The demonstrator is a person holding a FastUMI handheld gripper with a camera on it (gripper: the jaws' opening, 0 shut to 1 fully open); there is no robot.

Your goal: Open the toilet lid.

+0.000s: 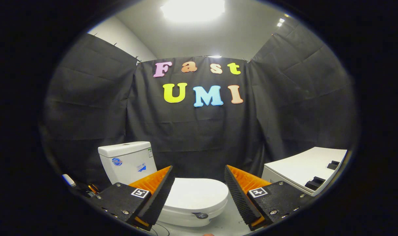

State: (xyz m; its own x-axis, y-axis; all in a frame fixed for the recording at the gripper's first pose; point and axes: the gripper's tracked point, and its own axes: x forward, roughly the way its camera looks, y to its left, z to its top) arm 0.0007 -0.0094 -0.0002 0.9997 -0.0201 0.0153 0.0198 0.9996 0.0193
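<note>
Approach step, judging by the layout: gripper (pixel 199 193) hangs w/ fingers spread wide, holding nothing. Toilet lid (pixel 195 195) lies flat & closed beyond the fingers, tank (pixel 127 160) far left, white box (pixel 304 167) off to the right. Next likely needs dropping toward the lid's near edge, getting a finger under the rim.

Left finger (pixel 159 193) covers the near-left edge of the toilet lid (pixel 195 196) and the tank's (pixel 127 162) lower front. Tank stickers too small to make out. White table (pixel 300 167) at right cut off; small items left of the tank unidentifiable.
</note>
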